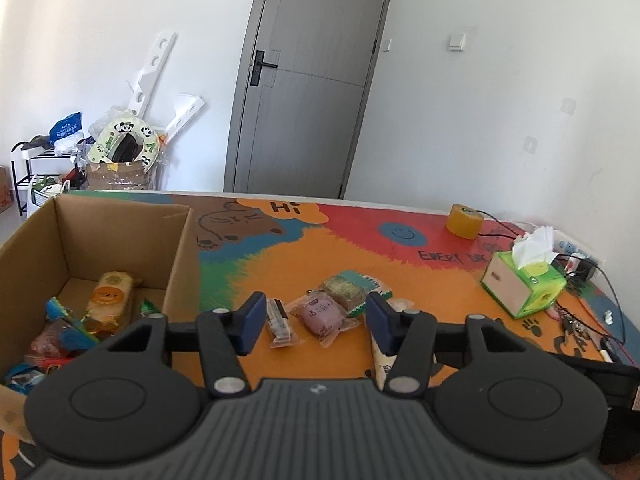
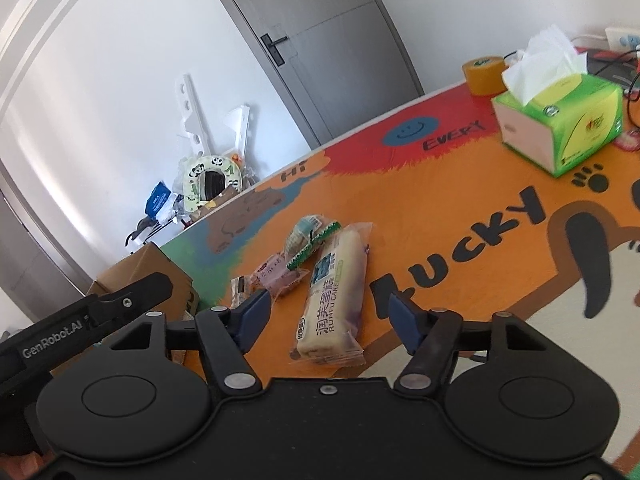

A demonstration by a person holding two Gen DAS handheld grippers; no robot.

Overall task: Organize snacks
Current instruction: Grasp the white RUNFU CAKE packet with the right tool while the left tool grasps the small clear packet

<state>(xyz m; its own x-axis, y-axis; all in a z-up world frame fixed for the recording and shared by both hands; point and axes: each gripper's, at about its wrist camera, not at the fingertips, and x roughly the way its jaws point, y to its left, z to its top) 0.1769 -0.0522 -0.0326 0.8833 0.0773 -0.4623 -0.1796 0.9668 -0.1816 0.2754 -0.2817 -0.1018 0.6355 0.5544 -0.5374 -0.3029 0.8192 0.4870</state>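
Carefully lower both gaping, empty tongs, left tongs (image 1: 316, 326) over the pink wrapped pastry (image 1: 323, 314), right tongs (image 2: 326, 318) astride the long cream cake packet (image 2: 334, 300).

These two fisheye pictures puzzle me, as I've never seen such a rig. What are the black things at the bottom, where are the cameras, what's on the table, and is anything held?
The black shapes are two handheld grippers that a person carries, each with a camera looking along its fingers. One picture is from the left gripper, the other from the right gripper.

Both are open and hold nothing. On the colourful table lie four loose snacks: a long cake pack, a pink packet, a green-edged packet and a small dark bar. The cardboard box already contains snacks. A tissue box stands further off.
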